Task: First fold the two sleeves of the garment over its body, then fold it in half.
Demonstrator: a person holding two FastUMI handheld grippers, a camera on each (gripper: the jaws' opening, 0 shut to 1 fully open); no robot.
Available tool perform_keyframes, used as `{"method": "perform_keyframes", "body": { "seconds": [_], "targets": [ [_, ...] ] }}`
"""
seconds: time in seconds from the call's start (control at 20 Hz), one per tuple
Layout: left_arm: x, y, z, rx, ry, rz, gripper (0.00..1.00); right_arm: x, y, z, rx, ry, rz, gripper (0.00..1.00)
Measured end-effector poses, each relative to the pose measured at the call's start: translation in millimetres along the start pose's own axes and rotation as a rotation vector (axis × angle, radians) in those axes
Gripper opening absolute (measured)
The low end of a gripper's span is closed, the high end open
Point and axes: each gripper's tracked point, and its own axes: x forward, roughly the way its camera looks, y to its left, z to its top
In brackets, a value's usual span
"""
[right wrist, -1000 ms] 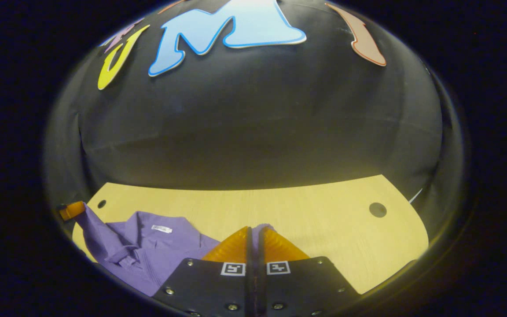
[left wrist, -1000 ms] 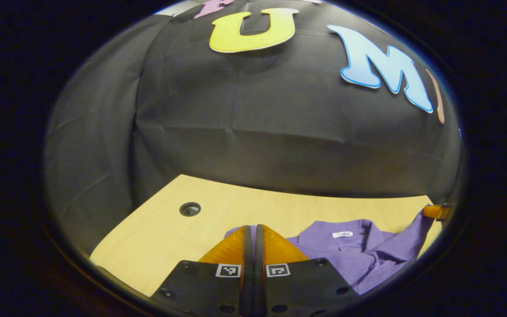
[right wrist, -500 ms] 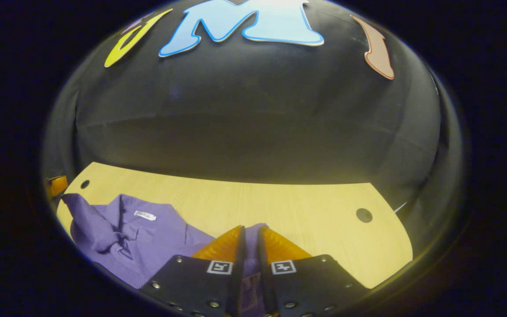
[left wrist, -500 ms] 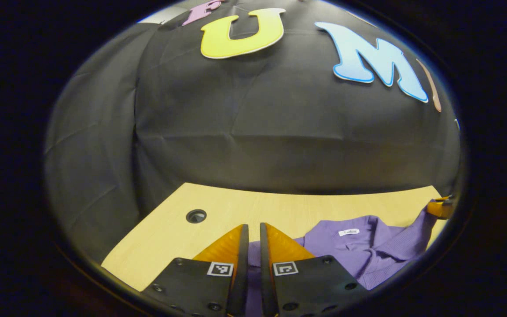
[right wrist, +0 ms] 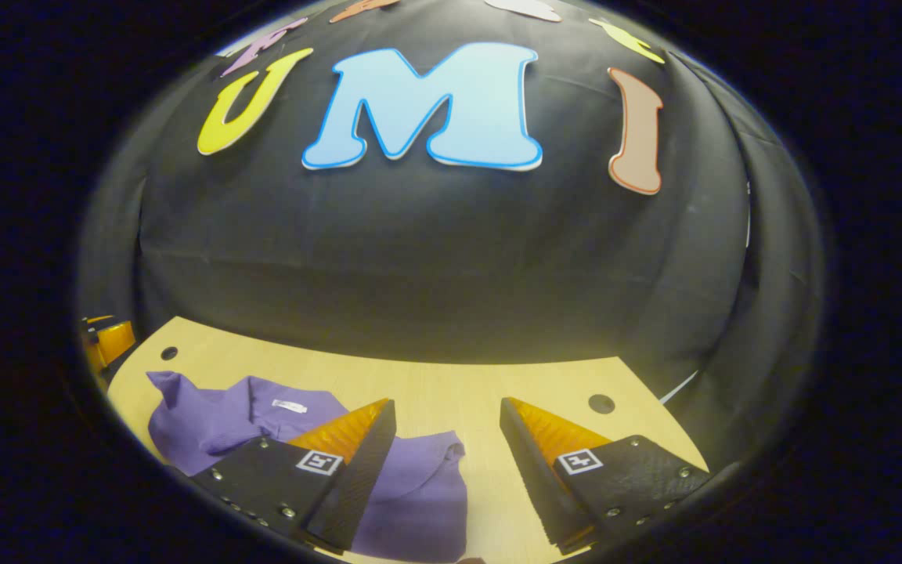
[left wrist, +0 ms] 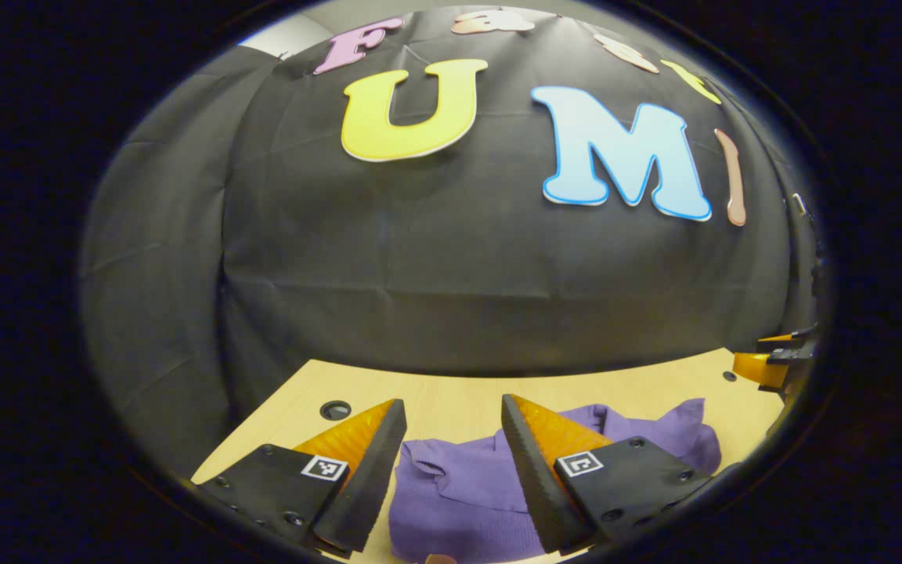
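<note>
- Garment (left wrist: 467, 493), a purple collared top, lies bunched on the pale wooden desk (left wrist: 451, 395) at the near edge of both views; in the right gripper view its collar and neck label (right wrist: 288, 406) face up toward the left, and a flap of cloth reaches right, between the fingers.
- Left tongs (left wrist: 451, 470) hang over the cloth with fingers spread wide and nothing between them; purple fabric shows in the gap but neither finger presses on it, so I judge the hold is let go and the cloth is left to settle where it was laid.
- Right tongs (right wrist: 445, 470) are likewise spread and empty, one finger over the garment's edge, the other over bare desk. That stance suits a release at the end of a fold, not a fresh grasp.
- How far the folding stands is hard to say: the cloth looks gathered toward the middle, which fits sleeves brought over the body, but the fisheye edge hides the lower part.
- Desk is light wood grain with a round cable hole (left wrist: 335, 410) toward the far left corner and another (right wrist: 600, 404) toward the far right.
- Black wrinkled cloth walls close the booth behind and to both sides, meeting the desk's far edge.
</note>
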Motion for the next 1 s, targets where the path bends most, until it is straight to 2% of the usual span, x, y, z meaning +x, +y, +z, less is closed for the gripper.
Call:
{"method": "perform_keyframes", "body": {
  "seconds": [0.25,0.55,0.7,0.8,1.0],
  "targets": [
    [-62.3,-13.9,37.5,0.017,-0.081,-0.069,0.84,-78.1,7.5,32.2,-0.008,-0.108,-0.019,0.84],
    [-147.4,-26.4,66.2,0.028,-0.164,-0.121,0.86,-178.1,23.6,45.7,-0.033,-0.211,-0.028,0.84],
    [-178.8,-17.3,67.5,0.028,-0.169,-0.104,0.89,-213.2,32.3,48.3,-0.050,-0.242,-0.025,0.84],
    [-198.2,-16.3,67.9,0.027,-0.169,-0.107,0.87,-231.7,35.9,50.8,-0.045,-0.255,-0.027,0.84],
    [-232.4,-21.7,65.0,0.067,-0.158,-0.118,0.89,-262.7,43.5,50.9,-0.018,-0.281,-0.023,0.84]
  ]
}}
